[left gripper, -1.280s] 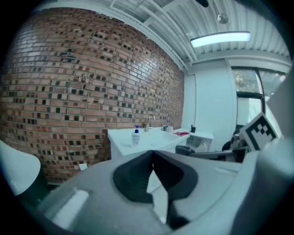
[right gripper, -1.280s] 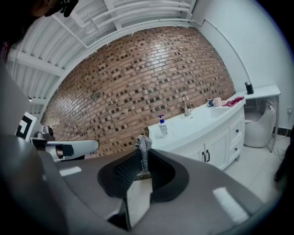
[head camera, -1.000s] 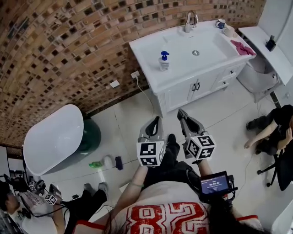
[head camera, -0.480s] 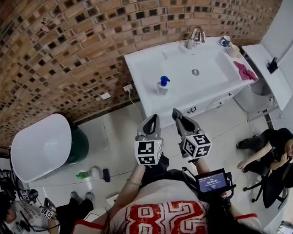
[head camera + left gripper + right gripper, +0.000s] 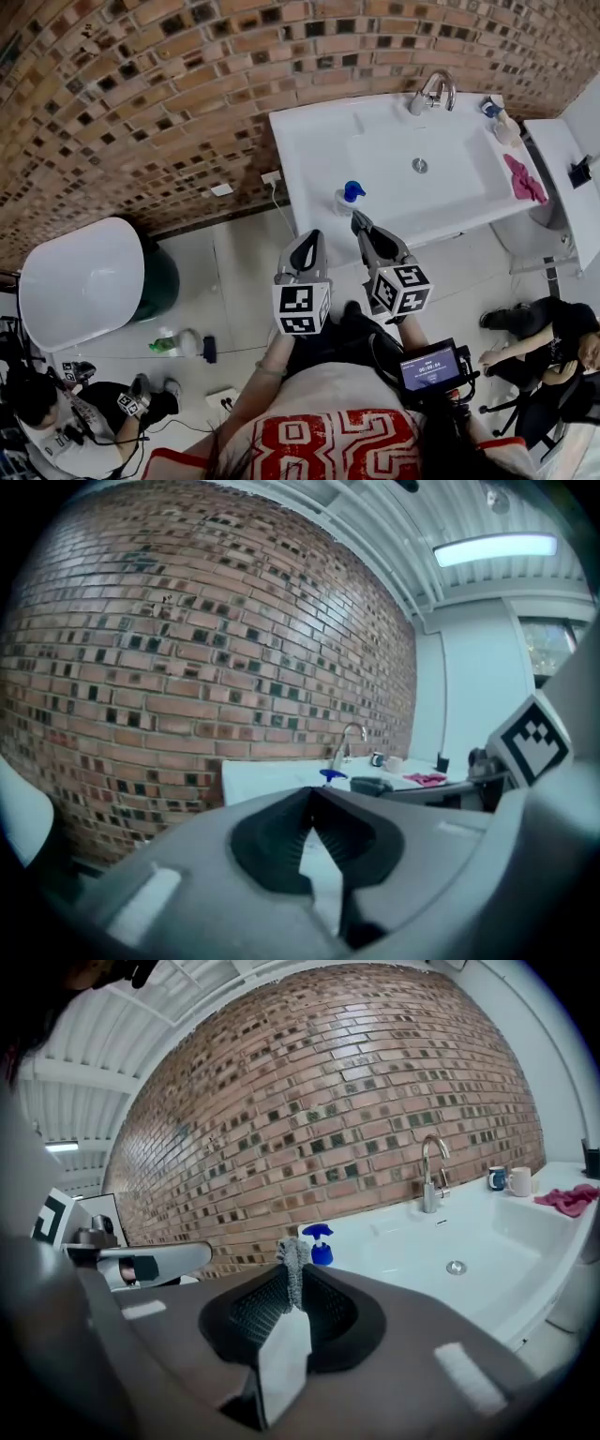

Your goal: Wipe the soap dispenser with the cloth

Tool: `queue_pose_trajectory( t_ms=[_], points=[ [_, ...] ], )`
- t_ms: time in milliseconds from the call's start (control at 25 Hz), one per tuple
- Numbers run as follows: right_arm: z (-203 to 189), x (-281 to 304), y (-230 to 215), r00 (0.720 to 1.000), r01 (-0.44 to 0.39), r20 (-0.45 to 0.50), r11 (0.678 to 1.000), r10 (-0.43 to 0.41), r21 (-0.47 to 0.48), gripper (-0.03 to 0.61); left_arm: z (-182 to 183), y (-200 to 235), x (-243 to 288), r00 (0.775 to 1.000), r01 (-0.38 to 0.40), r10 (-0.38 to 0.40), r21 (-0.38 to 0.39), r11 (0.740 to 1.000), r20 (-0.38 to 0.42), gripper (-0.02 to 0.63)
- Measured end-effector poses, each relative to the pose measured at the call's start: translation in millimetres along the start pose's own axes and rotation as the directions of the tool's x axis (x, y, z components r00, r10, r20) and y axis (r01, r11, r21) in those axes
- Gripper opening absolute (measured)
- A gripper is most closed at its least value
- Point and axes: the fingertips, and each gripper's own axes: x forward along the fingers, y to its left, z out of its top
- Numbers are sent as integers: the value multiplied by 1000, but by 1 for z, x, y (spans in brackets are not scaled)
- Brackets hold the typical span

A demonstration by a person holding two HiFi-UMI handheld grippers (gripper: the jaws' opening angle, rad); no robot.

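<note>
The soap dispenser (image 5: 346, 198), a clear bottle with a blue pump, stands on the front left of the white vanity top (image 5: 319, 141). It also shows in the right gripper view (image 5: 320, 1244), and its pump shows in the left gripper view (image 5: 331, 774). A pink cloth (image 5: 523, 178) lies on the right rim of the sink (image 5: 567, 1199). My left gripper (image 5: 309, 246) is shut and holds nothing, short of the vanity. My right gripper (image 5: 359, 223) is also shut and holds nothing, its tip just in front of the dispenser.
A chrome faucet (image 5: 433, 91) and two cups (image 5: 497, 111) stand at the back of the sink. A white bathtub (image 5: 80, 281) is at the left, with a green bottle (image 5: 173, 344) on the floor. One person sits at the right (image 5: 525, 337), another at bottom left (image 5: 56, 412).
Both grippers and the view have come closer to the vanity; the right gripper's tip now reaches the dispenser's front. Both stay shut.
</note>
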Motion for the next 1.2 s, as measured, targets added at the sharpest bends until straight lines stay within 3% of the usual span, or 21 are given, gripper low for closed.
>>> queue_pose_trajectory(
  t_ms=[120, 400, 800, 1200],
  points=[
    [9, 14, -3, 999, -45, -13, 999, 45, -6, 51, 8, 6, 10, 999, -41, 41, 4, 999, 7, 2],
    [-21, 46, 4, 970, -162, -187, 987, 155, -20, 51, 23, 11, 25, 992, -121, 121, 1, 993, 21, 2],
    [-31, 56, -29, 963, -126, -233, 990, 138, 66, 51, 18, 17, 23, 983, -184, 184, 12, 983, 2, 2],
    [-28, 35, -54, 960, -86, -256, 989, 114, 120, 51, 8, 3, 37, 987, -160, 160, -9, 987, -12, 2]
  ],
)
